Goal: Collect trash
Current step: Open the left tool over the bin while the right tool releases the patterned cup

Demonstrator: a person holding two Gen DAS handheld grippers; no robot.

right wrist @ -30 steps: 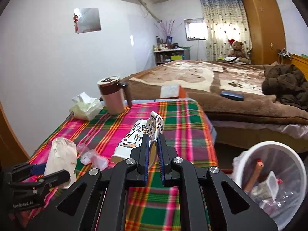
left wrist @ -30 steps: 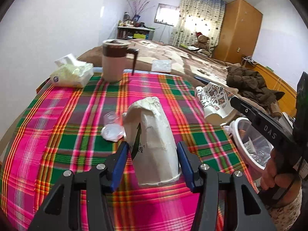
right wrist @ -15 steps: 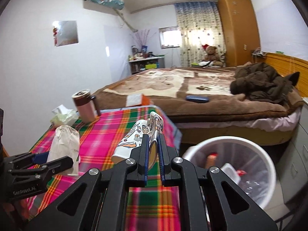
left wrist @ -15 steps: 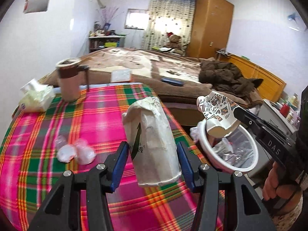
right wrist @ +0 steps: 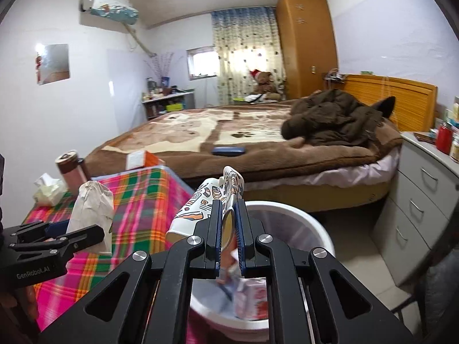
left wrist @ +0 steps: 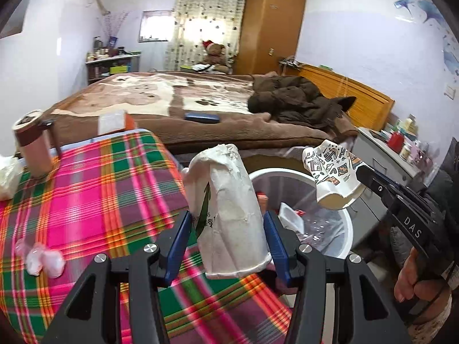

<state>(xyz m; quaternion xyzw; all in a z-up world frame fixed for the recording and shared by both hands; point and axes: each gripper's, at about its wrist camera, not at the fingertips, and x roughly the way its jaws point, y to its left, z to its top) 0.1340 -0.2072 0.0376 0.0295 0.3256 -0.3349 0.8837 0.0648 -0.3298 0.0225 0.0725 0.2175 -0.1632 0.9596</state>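
My left gripper (left wrist: 226, 238) is shut on a crumpled white paper bag (left wrist: 229, 215) and holds it upright over the table's right edge, beside the white trash bin (left wrist: 342, 215). It also shows in the right wrist view (right wrist: 91, 215). My right gripper (right wrist: 228, 223) is shut on a crushed patterned paper cup (right wrist: 206, 203) and holds it above the bin (right wrist: 309, 229). The cup also shows in the left wrist view (left wrist: 332, 175). The bin holds several pieces of trash.
The table has a plaid cloth (left wrist: 86, 195) with crumpled clear plastic wrappers (left wrist: 43, 259), a brown mug (left wrist: 34, 143) and a tissue pack (right wrist: 47, 187). A bed (right wrist: 243, 132) stands behind, and a grey drawer unit (right wrist: 424, 189) at the right.
Both grippers have swung right, from over the table toward the bin. The cup now hangs above the bin and the bag is at the table's edge.
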